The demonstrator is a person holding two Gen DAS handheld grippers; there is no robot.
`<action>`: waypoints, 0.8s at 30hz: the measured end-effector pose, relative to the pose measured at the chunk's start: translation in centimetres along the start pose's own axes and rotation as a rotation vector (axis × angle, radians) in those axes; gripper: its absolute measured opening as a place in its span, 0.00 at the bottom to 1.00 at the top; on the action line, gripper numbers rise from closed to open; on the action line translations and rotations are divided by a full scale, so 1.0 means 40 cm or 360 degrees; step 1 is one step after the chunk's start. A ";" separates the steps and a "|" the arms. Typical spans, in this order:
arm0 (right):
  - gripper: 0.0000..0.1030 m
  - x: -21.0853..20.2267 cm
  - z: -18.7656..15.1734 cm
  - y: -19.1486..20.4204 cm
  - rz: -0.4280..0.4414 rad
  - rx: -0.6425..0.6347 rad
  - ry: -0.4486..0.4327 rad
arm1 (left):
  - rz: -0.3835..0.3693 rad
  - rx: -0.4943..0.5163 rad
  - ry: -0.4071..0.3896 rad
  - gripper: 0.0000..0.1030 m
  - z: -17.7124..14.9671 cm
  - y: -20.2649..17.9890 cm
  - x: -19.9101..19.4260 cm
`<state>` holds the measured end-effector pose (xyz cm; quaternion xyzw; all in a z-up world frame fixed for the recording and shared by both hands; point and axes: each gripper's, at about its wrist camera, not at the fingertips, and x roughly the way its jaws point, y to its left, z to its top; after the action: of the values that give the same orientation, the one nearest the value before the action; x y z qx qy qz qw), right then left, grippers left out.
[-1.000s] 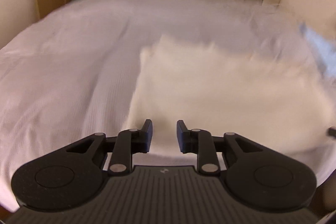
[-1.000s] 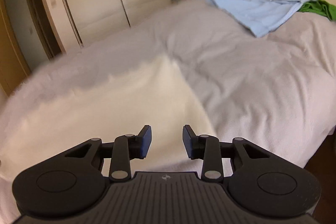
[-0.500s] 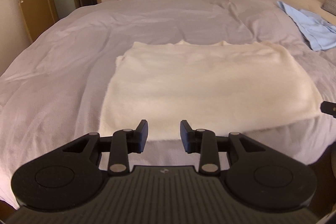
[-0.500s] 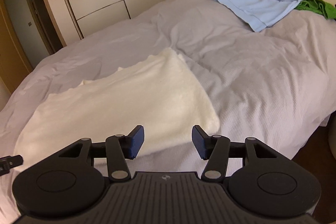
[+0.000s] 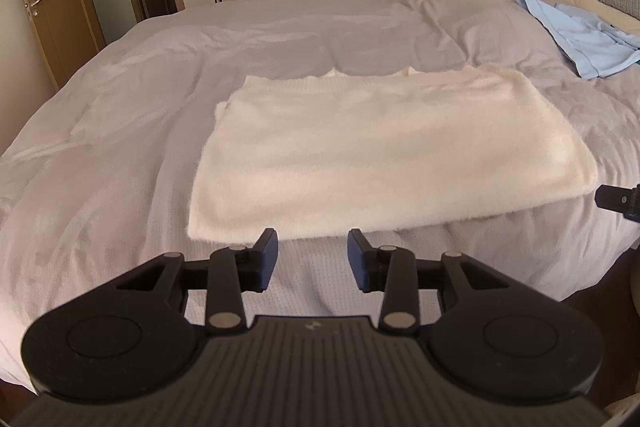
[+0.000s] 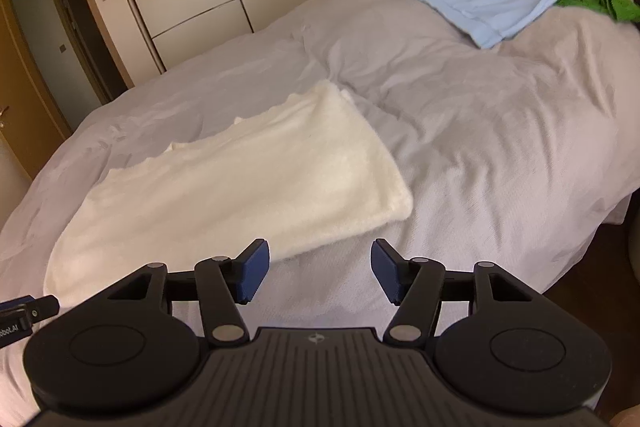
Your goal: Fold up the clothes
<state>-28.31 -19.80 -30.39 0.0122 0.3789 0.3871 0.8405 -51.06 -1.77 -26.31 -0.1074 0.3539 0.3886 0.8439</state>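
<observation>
A cream fleecy garment (image 5: 384,151) lies folded into a flat rectangle on the grey bed cover (image 5: 120,131), its near edge close to the bed's front edge (a scalloped hem shows along its far side). Just short of that near edge, the left gripper (image 5: 312,259) and the right gripper (image 6: 320,273) each have jaws apart and hold nothing. Well apart, toward the head of the bed, lie a light blue garment (image 6: 488,7) and a green one (image 6: 592,1).
</observation>
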 end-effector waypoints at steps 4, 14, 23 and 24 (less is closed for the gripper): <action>0.58 0.048 -0.011 -0.065 0.0206 0.0321 0.0079 | -0.0030 0.0004 0.0019 0.33 0.022 0.030 0.048; 0.57 0.219 -0.054 -0.266 0.0457 0.1307 0.0056 | -0.0107 0.0014 0.0029 0.33 0.094 0.113 0.186; 0.54 0.315 -0.083 -0.269 0.0588 0.1481 -0.0172 | -0.0390 -0.0166 0.0037 0.29 0.121 0.175 0.281; 0.51 0.326 -0.080 -0.261 0.0566 0.1447 -0.0160 | -0.0434 -0.0173 0.0033 0.29 0.128 0.173 0.286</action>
<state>-18.31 -19.39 -44.13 0.4611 0.4606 0.3188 0.6882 -48.38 11.86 -29.74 -0.2041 0.3230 0.2878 0.8782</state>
